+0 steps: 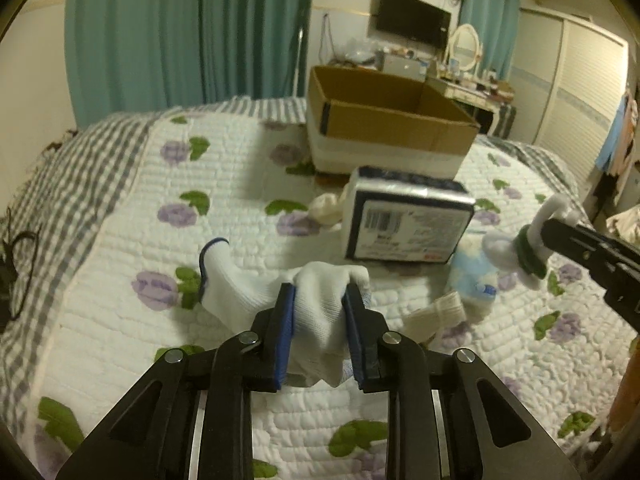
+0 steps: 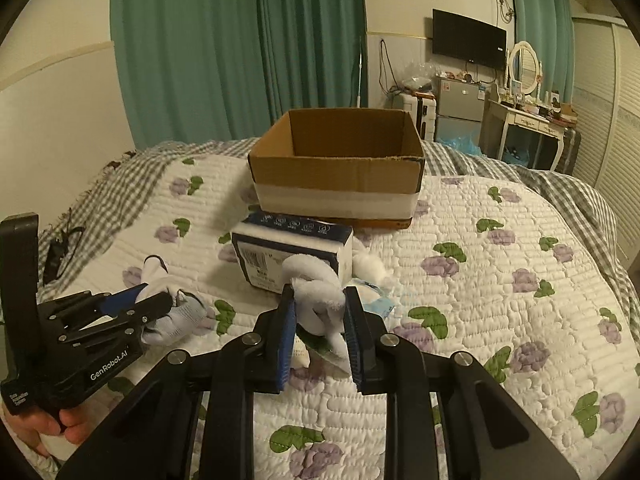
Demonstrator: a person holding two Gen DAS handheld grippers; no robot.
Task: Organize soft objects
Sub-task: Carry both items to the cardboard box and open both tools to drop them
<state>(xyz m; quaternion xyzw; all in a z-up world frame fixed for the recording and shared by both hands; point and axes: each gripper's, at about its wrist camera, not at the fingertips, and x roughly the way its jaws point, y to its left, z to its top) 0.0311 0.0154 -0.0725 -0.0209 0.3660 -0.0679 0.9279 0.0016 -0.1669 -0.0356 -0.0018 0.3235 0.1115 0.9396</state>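
Note:
My left gripper (image 1: 320, 300) is shut on a white glove with a blue cuff (image 1: 240, 280), held just above the quilt; it also shows in the right wrist view (image 2: 160, 308). My right gripper (image 2: 320, 304) is shut on a white fluffy toy with a green band (image 2: 316, 296), which also shows at the right of the left wrist view (image 1: 524, 248). An open cardboard box (image 2: 336, 172) stands on the bed beyond both. A dark blue tissue pack (image 1: 408, 220) lies before the box.
A floral quilt (image 2: 480, 280) covers the bed. A beige sock (image 1: 436, 312), a cream sock (image 1: 326, 208) and a light blue soft item (image 1: 472, 272) lie near the pack. A black cable (image 1: 20, 264) lies at the left edge. Curtains, TV and dresser stand behind.

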